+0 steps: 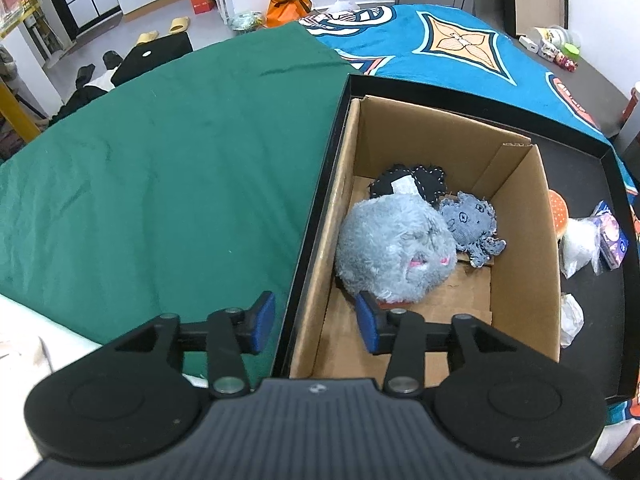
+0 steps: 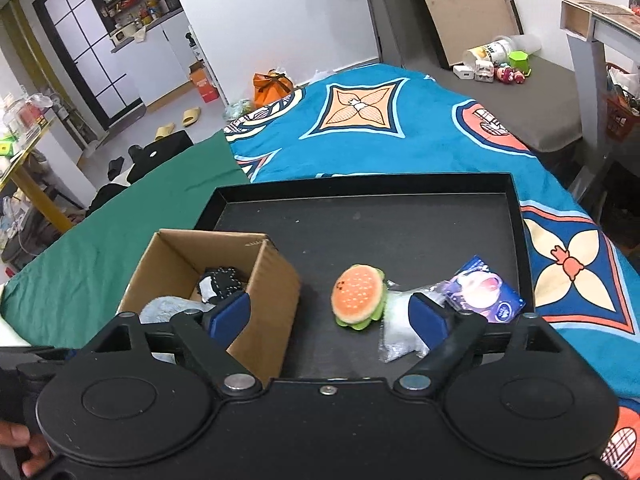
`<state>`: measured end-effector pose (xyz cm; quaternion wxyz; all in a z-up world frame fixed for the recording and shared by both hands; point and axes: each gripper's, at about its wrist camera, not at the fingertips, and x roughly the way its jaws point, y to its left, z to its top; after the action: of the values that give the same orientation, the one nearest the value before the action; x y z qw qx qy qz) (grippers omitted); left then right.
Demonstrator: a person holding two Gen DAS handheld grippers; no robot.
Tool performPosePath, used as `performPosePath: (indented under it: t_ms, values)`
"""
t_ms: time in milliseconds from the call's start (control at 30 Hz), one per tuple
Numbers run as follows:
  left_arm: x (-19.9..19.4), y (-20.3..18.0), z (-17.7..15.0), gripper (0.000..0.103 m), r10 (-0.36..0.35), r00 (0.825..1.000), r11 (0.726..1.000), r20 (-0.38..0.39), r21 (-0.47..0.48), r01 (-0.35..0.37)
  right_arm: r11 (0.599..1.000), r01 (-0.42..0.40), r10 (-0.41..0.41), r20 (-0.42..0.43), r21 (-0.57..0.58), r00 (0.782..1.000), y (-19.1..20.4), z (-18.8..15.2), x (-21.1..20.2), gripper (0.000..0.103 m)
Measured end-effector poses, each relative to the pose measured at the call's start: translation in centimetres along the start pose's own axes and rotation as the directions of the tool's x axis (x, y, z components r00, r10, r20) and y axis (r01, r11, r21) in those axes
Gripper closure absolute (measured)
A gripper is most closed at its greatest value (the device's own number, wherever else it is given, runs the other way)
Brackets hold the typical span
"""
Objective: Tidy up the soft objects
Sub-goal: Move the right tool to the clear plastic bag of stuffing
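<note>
Left wrist view: the left tongs [image 1: 316, 322] stand parted and empty above the near wall of one corrugated cardboard box [image 1: 520, 280], which sits at the left edge of a shallow black tray [image 1: 316, 216] on the bed. Three soft toys lie inside: a round fluffy grey plush [image 1: 394, 248], a frayed denim octopus [image 1: 476, 228], a black stitched piece [image 1: 416, 180]. The right tongs [image 2: 328, 316] gape wide, empty, above a felt burger plush [image 2: 358, 294] and a crinkly clear bag [image 2: 396, 328] near the tray's near edge.
</note>
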<state>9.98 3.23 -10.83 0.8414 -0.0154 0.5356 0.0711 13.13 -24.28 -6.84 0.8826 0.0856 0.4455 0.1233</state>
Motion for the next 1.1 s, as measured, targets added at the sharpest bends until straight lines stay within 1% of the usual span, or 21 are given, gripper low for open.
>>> performPosePath:
  t_ms: [167,400,667,800,933,1100]
  values:
    - [-0.1,-0.5,0.2,0.056,0.023,1.0,1.0,0.0,0.008,-0.023,1.0,0.006,-0.006,0.005,-0.007,1.0,-2.0,-0.2,-0.1,0.017]
    - [-0.4,-1.2,0.4,0.055,0.056,0.998,0.998,0.004,0.026,-0.056,0.999,0.006,-0.006,0.005,0.04,1.0,-4.9,-0.9,0.5,0.017]
    - [-0.1,-1.9,0.5,0.054,0.095,0.995,0.994,-0.003,0.055,-0.094,0.997,-0.036,0.037,-0.011,0.066,0.999,-6.4,-2.1,1.9,0.019]
    - [0.1,-2.6,0.6,0.054,0.112,0.994,0.991,-0.005,0.078,-0.111,0.994,-0.058,0.062,-0.034,0.095,0.998,-7.0,-2.3,3.0,0.023]
    - [0.5,-3.4,0.6,0.049,0.129,0.992,0.987,-0.007,0.1,-0.128,0.992,-0.062,0.069,-0.052,0.112,0.996,-7.3,-2.5,4.1,0.027]
    - [0.9,-4.4,0.8,0.048,0.161,0.987,0.979,-0.003,0.127,-0.159,0.987,-0.072,0.082,-0.065,0.145,0.994,-7.8,-2.4,5.0,0.027]
